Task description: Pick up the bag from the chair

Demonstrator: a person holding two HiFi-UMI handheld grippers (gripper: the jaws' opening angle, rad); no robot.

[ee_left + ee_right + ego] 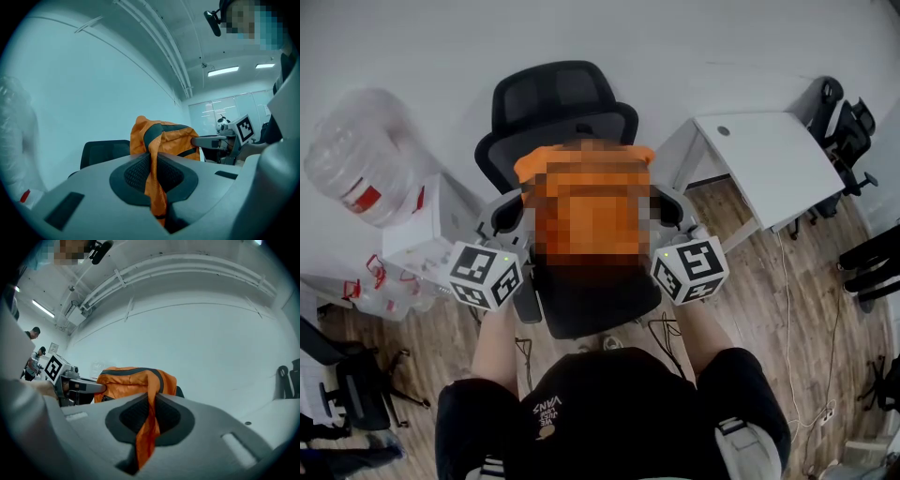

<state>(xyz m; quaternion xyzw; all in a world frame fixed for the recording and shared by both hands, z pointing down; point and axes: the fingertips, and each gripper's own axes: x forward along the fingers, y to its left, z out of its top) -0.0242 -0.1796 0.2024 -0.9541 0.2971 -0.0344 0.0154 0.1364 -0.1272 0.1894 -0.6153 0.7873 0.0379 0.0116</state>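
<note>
Orange nylon is pinched in both pairs of tongs. The left tongs (pixel 152 161) are clamped on a thin fold of the bag (pixel 164 138), and the right tongs (pixel 151 411) are clamped on a similar fold at its other side. The bag hangs between them in front of the black chair (pixel 558 94), over its seat (pixel 591 305). I cannot tell whether its bottom is clear of the seat.

My worry is the grip. I judge so little slippery cloth sits in each pinch that the bag's weight could pull a fold free and drop one side. Uneven hands would tip it, and any loose part could catch an armrest (pixel 508 214).
</note>
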